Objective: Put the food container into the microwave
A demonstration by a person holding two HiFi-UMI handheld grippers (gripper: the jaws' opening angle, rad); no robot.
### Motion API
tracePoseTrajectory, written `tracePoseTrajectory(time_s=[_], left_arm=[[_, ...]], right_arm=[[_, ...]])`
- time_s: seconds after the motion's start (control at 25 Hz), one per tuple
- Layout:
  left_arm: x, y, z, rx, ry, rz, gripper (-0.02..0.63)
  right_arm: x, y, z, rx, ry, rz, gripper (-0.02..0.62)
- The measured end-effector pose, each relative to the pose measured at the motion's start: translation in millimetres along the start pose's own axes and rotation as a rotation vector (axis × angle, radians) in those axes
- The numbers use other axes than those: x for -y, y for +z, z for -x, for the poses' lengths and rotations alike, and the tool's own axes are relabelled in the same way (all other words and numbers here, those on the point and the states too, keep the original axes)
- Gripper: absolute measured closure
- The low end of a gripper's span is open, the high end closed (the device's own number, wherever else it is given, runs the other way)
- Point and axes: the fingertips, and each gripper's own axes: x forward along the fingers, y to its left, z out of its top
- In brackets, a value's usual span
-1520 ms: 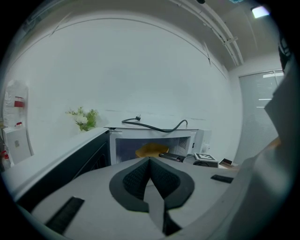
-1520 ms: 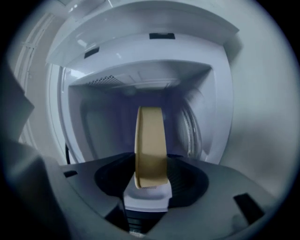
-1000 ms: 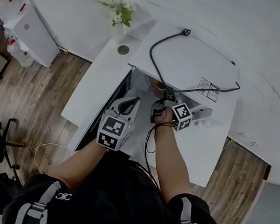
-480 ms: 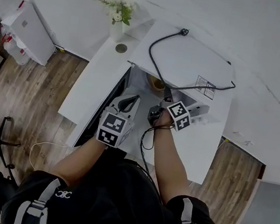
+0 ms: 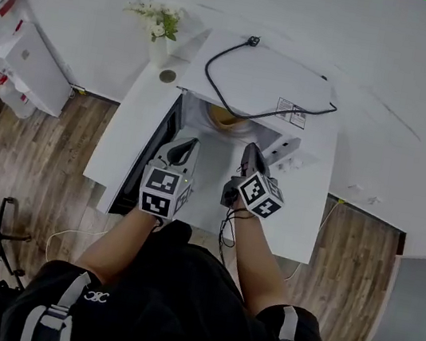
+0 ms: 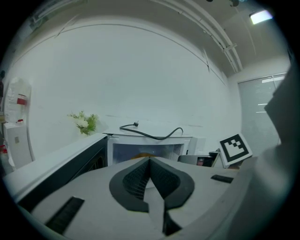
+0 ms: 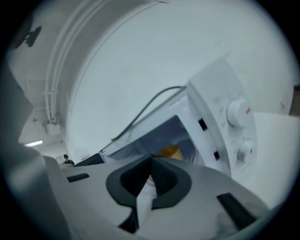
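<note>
A white microwave (image 5: 273, 77) stands on a white table with its dark door (image 5: 142, 168) swung open to the left. The food container (image 5: 223, 116), orange-yellow, sits inside the cavity; it also shows as the container (image 7: 169, 151) past my right jaws and as an orange sliver (image 6: 144, 154) in the left gripper view. My left gripper (image 5: 189, 145) is in front of the opening, shut and empty. Beside it, my right gripper (image 5: 248, 148) is also shut with nothing in it, near the control panel (image 7: 236, 125). Both sets of tips (image 6: 150, 160) (image 7: 151, 158) point at the cavity from outside.
A black power cord (image 5: 225, 87) lies coiled across the microwave's top. A vase of white flowers (image 5: 158, 22) stands at the table's (image 5: 120, 138) back left. A white cabinet (image 5: 28, 55) is on the wooden floor at left. The open door sticks out beside my left gripper.
Both grippers have drawn back toward me from the microwave opening, the right one farther. The container stays inside the cavity.
</note>
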Motion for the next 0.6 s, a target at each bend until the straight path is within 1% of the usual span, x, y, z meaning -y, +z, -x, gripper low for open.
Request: tracePoseTrajectory(time_s=[0.16,0.28,0.36,0.44,0.6], left_arm=[[9.7,4.0,17.0,0.021,0.015,-0.006,0.594],[22.3,6.4,30.2,0.040,0.011,-0.022,0.594],[32.5,7.5,38.2,0.053,-0.001,-0.037,0.594],[42.6,7.9,44.1,0.063,-0.015,-0.050,0.594],[60.6,5.2,51.3,0.066,-0.036,-0.065,0.594]], right_arm=[[-30.9,35.1,40.8,0.088,0.043,0.266,0.598],[-47.3,55.6,72.0,0.154,0.042,0.398,0.597],[-53.7,62.6,91.2,0.180,0.036,0.449,0.598],[-55.6,64.0,108.0,0.192,0.031,0.475,0.598],[-45.2,55.0,133.7,0.179,0.004,0.472,0.598]])
